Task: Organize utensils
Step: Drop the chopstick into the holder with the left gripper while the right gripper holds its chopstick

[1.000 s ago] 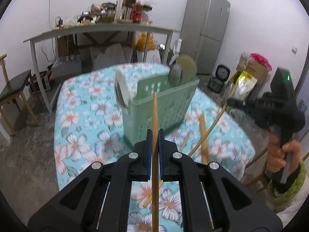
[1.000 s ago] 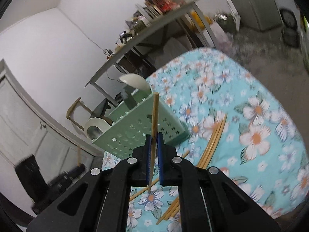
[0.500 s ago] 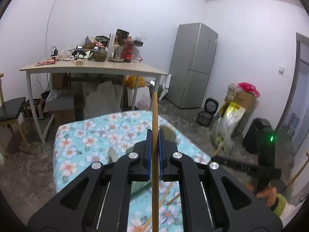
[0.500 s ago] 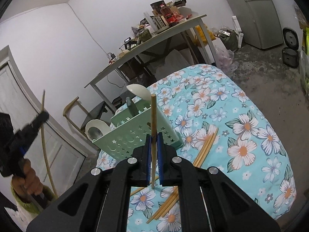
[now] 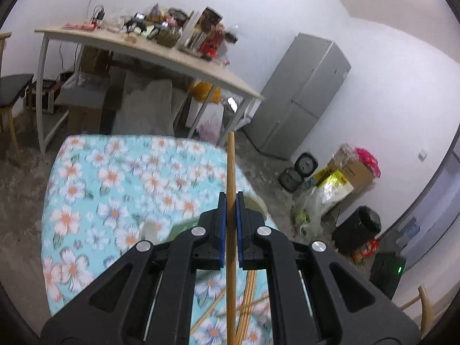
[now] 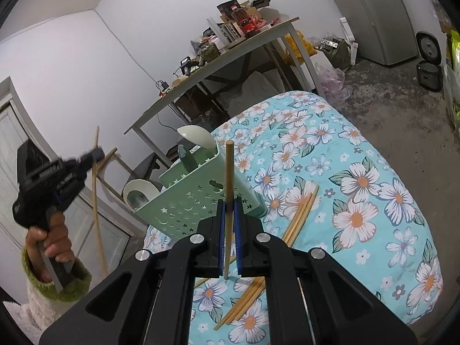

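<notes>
A flowered tablecloth (image 6: 359, 189) is spread over the table, with a cluttered desk (image 6: 218, 57) behind. The green basket (image 6: 195, 198) is the target, so each chopstick should be lowered upright, clear of the spoons (image 6: 197, 135) already parked inside. One chopstick (image 6: 229, 184) is pinched by the right gripper (image 6: 229, 230), another chopstick (image 5: 231, 189) by the left gripper (image 5: 231, 224). Loose chopsticks (image 6: 299, 215) are left beside the basket.

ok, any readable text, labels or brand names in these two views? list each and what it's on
None legible.
Boxes and bottles on the desk: print too small and blurred.
Yellow bag on the floor: print blurred.
Green basket: only star and moon cutouts, no text.
</notes>
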